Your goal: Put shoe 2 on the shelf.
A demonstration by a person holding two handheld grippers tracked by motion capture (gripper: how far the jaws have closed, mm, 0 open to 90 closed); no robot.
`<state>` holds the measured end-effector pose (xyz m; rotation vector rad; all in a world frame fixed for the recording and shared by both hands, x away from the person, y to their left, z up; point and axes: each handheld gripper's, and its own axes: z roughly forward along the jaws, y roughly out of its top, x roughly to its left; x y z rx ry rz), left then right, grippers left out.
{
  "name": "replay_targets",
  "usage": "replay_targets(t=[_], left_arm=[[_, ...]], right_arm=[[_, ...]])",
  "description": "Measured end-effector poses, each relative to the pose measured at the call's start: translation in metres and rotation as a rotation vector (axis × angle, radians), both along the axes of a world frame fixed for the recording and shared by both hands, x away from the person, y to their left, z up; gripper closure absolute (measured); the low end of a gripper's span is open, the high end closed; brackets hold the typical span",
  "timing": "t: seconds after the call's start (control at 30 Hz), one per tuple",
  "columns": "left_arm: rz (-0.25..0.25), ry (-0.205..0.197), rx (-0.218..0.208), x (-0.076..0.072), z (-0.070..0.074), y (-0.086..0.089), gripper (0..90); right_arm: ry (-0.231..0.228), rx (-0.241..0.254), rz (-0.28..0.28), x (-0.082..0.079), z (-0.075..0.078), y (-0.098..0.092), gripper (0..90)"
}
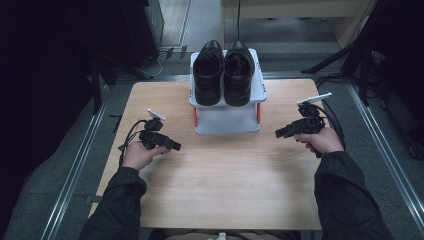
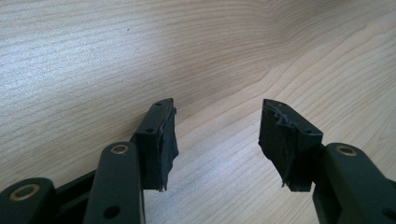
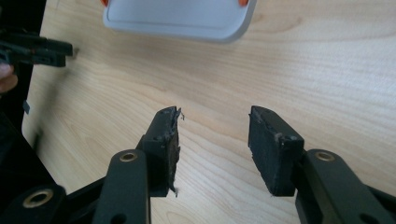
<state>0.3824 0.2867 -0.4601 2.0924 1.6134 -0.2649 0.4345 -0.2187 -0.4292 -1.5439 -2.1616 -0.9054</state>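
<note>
- A pair of black leather shoes (image 1: 229, 74) sits side by side on the top shelf of a small white rack (image 1: 261, 90), toes pointing towards the person, heels away
- The rack stands at twelve o'clock on the wooden table (image 1: 225, 185), hard up against the far edge; orange posts show at its corners between the top shelf and the lower shelf
- The lower shelf lies bare and white in the high view, and its near edge shows at the top of the right gripper view, at about twelve o'clock from the jaws
- Left gripper (image 1: 175, 146) sits at roughly nine o'clock on the table, well apart from the rack, tips aimed in towards the middle; its jaws are spread wide with bare wood grain between them in the left gripper view (image 2: 216, 133), gripping nothing
- Right gripper (image 1: 278, 133) sits at about three o'clock, near the rack's right front corner but not touching it, tips pointing inward; jaws parted here too (image 3: 212, 140), nothing in between, just tabletop
- From the right gripper view the left gripper (image 3: 65, 47) shows far off at ten o'clock
- Each gripper is held in a hand, dark sleeves coming in from six o'clock; black cables trail from both grippers
- Beyond the table, grey floor and dark stands at either side
</note>
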Motion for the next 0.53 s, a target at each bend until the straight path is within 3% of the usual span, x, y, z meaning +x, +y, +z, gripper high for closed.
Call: replay_targets(t=[0.53], left_arm=[[-0.019,-0.023,0.01,-0.001,0.001,-0.004,43.4]], right_arm=[[-0.023,0.008,0.044,-0.014,-0.015,0.001,52.5]])
